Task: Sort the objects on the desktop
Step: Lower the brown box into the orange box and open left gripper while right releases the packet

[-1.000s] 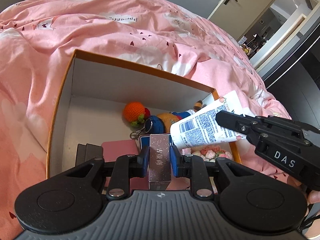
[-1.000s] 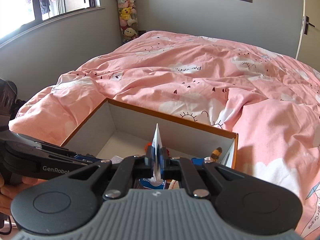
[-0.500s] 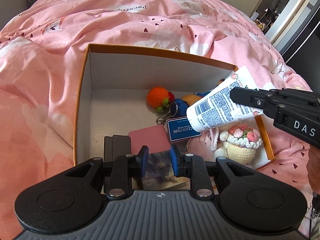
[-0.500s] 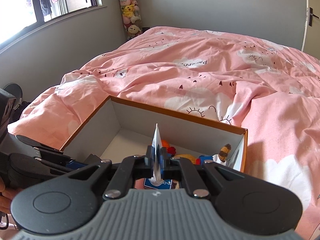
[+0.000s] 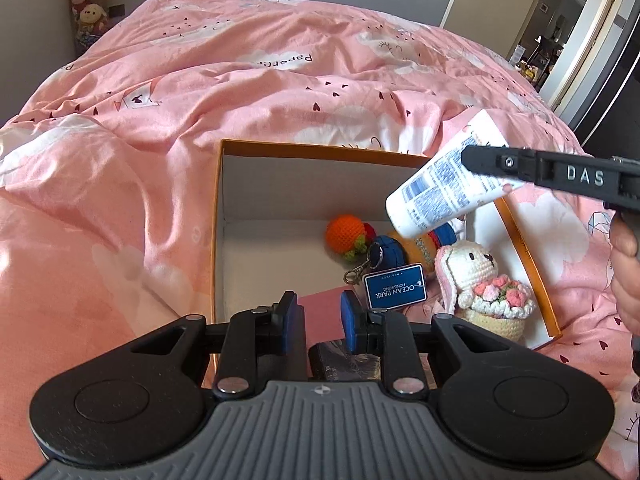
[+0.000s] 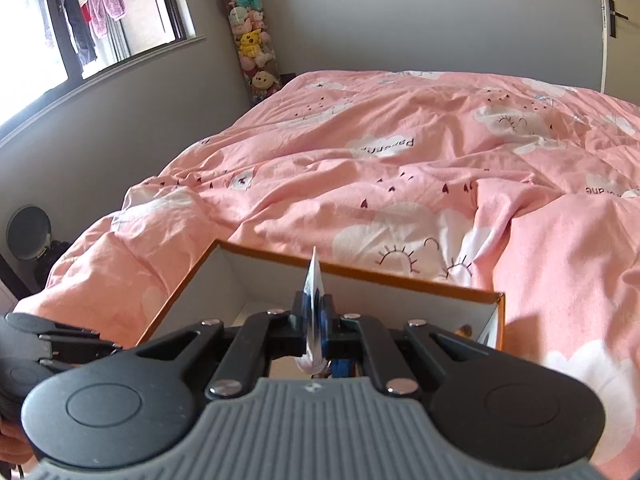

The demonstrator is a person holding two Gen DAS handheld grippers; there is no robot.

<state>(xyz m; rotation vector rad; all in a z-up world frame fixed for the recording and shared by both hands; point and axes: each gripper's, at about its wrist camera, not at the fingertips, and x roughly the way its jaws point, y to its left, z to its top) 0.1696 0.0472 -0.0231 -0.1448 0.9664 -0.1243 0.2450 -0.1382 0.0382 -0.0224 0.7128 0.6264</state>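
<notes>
An orange-rimmed white box (image 5: 218,216) sits on the pink bed. Inside lie an orange crochet ball (image 5: 345,233), a blue keychain tag (image 5: 395,290), a crochet bunny (image 5: 476,276), a pink card (image 5: 324,304) and a dark shimmery small box (image 5: 346,364). My left gripper (image 5: 316,318) is open and empty above the box's near edge. My right gripper (image 6: 316,312) is shut on a white tube (image 5: 444,188), held tilted over the box's right side; the tube shows edge-on in the right wrist view (image 6: 314,280).
Pink duvet (image 5: 280,80) surrounds the box on all sides. A column of plush toys (image 6: 254,40) stands at the far wall by the window. A door (image 5: 516,4) and hallway lie at the far right.
My left gripper has let go of the dark shimmery box, which now lies in the box, and has drawn back and up. The right gripper with the tube has risen slightly.
</notes>
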